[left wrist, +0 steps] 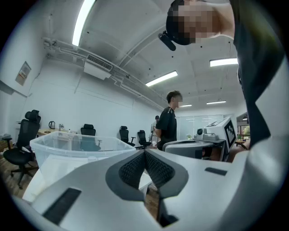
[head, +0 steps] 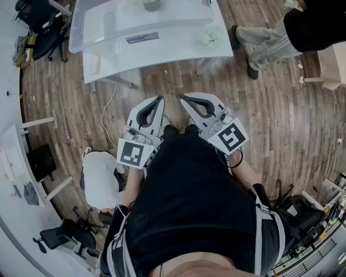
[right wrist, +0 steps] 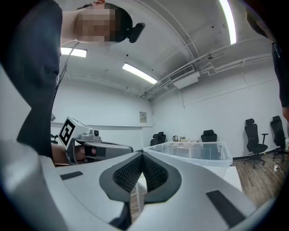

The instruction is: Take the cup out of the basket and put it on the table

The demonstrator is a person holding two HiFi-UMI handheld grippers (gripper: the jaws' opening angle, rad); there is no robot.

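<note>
Standing back from the table (head: pixel 162 67) with both tools held low against my body, I judge the task not yet begun. My left gripper (head: pixel 160 99) is closed and empty: in its own view the ribbed pads (left wrist: pixel 133 170) meet at the tips with nothing between them. My right gripper (head: pixel 183 98) is the same, its pads (right wrist: pixel 129 174) pressed together on nothing. Both point toward 12 o'clock, side by side and just apart, over bare wooden floor (head: pixel 281 124). The table lies ahead at 12 o'clock, and the basket (head: pixel 92 30), a clear plastic bin, sits on it toward 11 o'clock. The basket also shows in the left gripper view (left wrist: pixel 76 145) at 9 o'clock and in the right gripper view (right wrist: pixel 198 152) at 3 o'clock. A small greyish round thing at the very top edge, inside the basket at 12 o'clock, looks to me like the cup (head: pixel 151 4), though it is cut off and I cannot be sure. A pale green thing (head: pixel 210 38) rests on the table's near right corner, at 1 o'clock. Another person (head: pixel 281 32) stands beyond that corner at 2 o'clock, well clear of my tools. So everything is left to do: step in, open one gripper, reach over the basket's rim, close on the cup, lift it clear and set it on bare table beside the basket.
</note>
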